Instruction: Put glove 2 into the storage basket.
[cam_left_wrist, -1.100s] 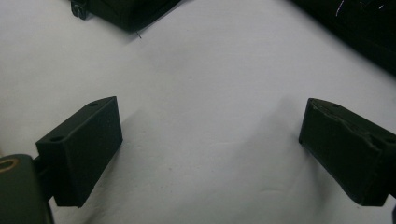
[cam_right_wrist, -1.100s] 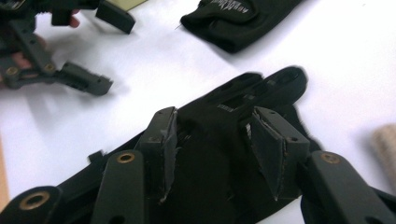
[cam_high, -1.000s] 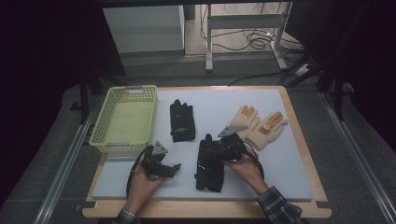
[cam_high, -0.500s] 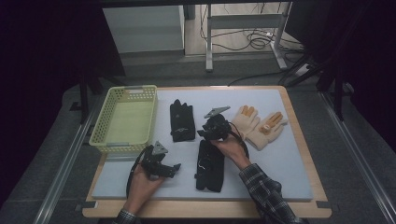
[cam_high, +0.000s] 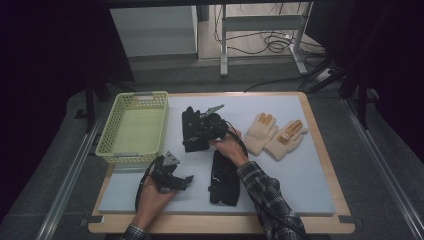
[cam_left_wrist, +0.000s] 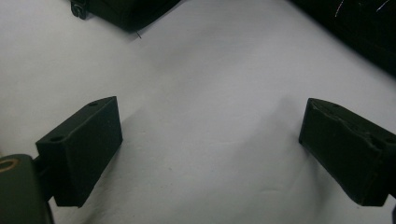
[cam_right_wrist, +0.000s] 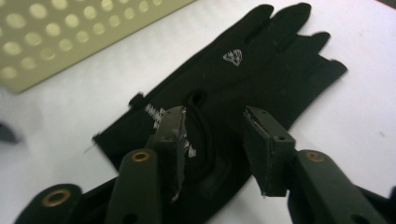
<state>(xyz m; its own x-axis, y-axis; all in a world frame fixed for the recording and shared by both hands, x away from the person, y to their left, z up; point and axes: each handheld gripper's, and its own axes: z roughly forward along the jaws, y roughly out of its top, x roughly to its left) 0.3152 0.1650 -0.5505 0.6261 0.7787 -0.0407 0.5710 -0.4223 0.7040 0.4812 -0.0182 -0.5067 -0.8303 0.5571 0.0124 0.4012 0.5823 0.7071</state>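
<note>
Pale grey matting covers the counter, with a yellow-green basket at its left, 2 cream gloves at its right and 2 black gloves in the middle. Right hand-held gripper sits over the cuff end of the far black glove, just beside the basket; its jaws are partly spread, have just been opening, and straddle the fabric without visibly pinching it. Left hand-held gripper rests near the front edge, jaws spread wide over bare matting, left of the near black glove.

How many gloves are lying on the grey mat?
4: one black fabric glove beside the pale green basket under the right gripper, another black glove nearer the person, two cream knitted gloves at right.
</note>
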